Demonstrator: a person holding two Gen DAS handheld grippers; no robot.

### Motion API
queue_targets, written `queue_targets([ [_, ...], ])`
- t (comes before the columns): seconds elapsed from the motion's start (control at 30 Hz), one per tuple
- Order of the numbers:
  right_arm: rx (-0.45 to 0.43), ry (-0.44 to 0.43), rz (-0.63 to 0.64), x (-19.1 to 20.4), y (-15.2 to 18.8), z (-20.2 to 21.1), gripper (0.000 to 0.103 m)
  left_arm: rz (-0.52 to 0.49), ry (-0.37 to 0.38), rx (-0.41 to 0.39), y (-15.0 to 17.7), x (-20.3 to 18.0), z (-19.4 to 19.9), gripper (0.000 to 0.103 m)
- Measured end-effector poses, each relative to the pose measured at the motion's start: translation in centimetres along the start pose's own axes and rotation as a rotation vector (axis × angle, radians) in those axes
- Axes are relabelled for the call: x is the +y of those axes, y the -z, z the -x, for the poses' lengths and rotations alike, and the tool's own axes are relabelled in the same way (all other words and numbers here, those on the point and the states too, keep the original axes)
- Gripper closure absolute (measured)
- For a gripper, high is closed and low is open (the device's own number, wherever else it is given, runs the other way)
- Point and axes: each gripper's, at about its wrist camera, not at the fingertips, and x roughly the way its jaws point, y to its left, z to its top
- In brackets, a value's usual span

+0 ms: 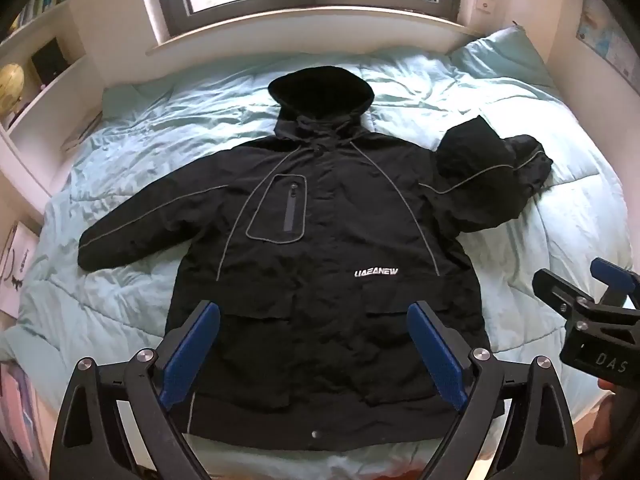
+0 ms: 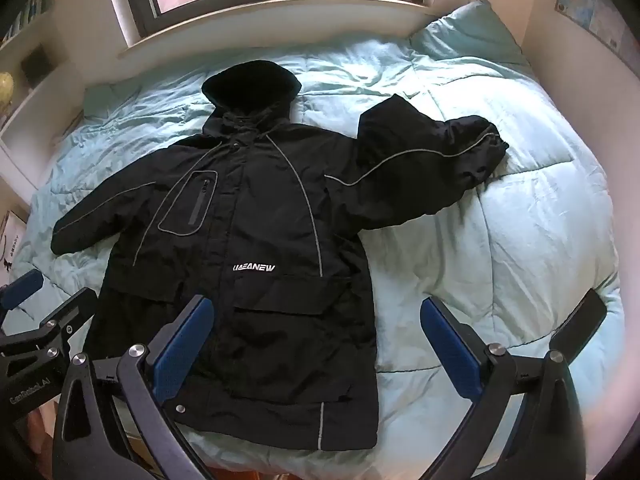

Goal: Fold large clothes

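A large black hooded jacket (image 1: 320, 240) lies face up on a bed, hood toward the window, white lettering on the chest. It also shows in the right wrist view (image 2: 248, 248). Its left sleeve (image 1: 132, 228) lies stretched out; its right sleeve (image 1: 492, 176) is bunched up and bent. My left gripper (image 1: 314, 344) is open and empty above the jacket's hem. My right gripper (image 2: 316, 336) is open and empty above the jacket's right lower edge. The right gripper also shows in the left wrist view (image 1: 592, 292), and the left gripper in the right wrist view (image 2: 44, 300).
The bed has a light turquoise duvet (image 1: 560, 248) with a pillow (image 1: 504, 56) at the far right. A window sill (image 1: 304, 32) runs behind the bed. White shelves (image 1: 36, 80) with a globe stand at the left. A wall is close on the right.
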Motion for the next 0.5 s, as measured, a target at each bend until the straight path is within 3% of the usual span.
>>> queue_targets([
  [0.5, 0.018, -0.014, -0.013, -0.1, 0.5, -0.4, 0.0, -0.019, -0.014, -0.011, -0.3, -1.1, -0.2, 0.008],
])
